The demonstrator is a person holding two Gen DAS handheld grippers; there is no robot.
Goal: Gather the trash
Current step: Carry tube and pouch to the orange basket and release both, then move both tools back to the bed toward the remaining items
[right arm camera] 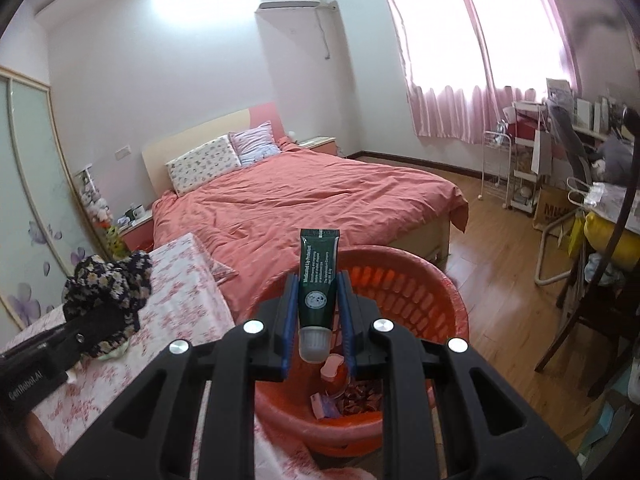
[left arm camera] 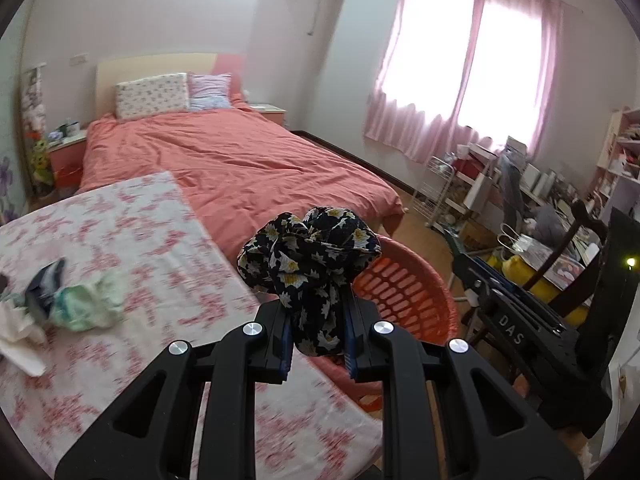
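The left gripper (left arm camera: 316,320) is clenched on a black flowered cloth (left arm camera: 310,256), which bunches up beyond its fingers at twelve o'clock, over the near rim of the orange basket (left arm camera: 412,292). The right gripper (right arm camera: 318,312) grips a dark green tube (right arm camera: 319,276), cap toward the camera, directly above that basket (right arm camera: 404,276), where small scraps lie at six o'clock. At nine o'clock of the left gripper, crumpled tissues (left arm camera: 86,304) rest on the flowered tablecloth (left arm camera: 140,240).

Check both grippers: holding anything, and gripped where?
Left gripper: floral cloth, pinched at its lower bunched end. Right gripper: green tube, clamped mid-body above the cap.
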